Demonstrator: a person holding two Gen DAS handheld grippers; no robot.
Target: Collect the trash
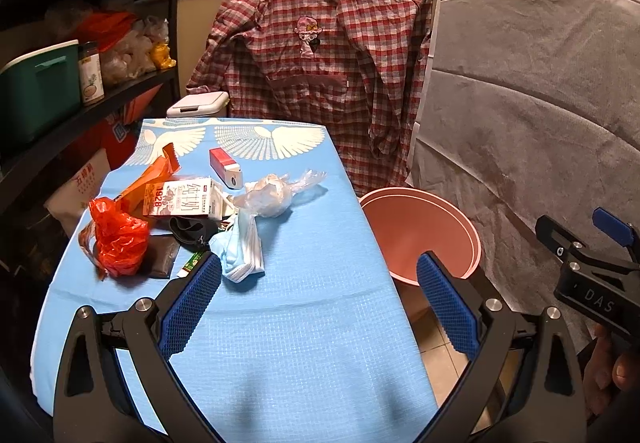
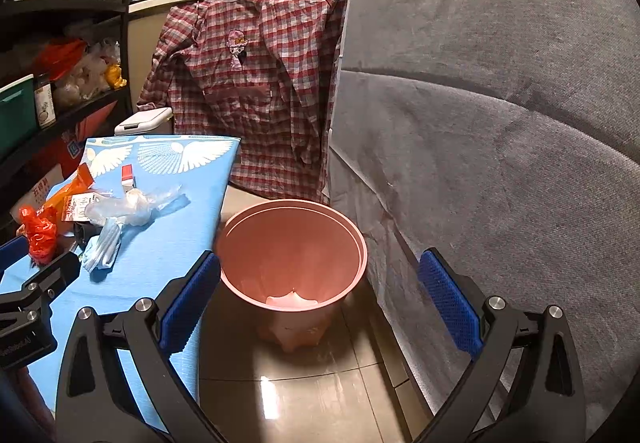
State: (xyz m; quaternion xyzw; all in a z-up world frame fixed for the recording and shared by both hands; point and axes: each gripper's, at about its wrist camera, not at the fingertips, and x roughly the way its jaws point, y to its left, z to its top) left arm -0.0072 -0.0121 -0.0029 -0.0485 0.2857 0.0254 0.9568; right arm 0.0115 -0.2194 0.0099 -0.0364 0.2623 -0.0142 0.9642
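The trash, a milk carton [image 1: 186, 199], red plastic bag [image 1: 118, 239] and face masks [image 1: 242, 249], lies on my blue tabletop [image 1: 300, 323]; the pink bin [image 2: 292, 263] stands beside it. My left gripper [image 1: 318, 307] and right gripper [image 2: 318, 303] hang open, empty.

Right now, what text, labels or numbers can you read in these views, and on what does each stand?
"1928" and "纯牛奶": milk carton on the table.
"DAS": body of the right gripper; further letters are cut off.
"五得利": sack under the shelf, left of the table.
Jar label on the shelf: too small to read.
Lettering on the left gripper body: blurred.
Red box: no print readable.
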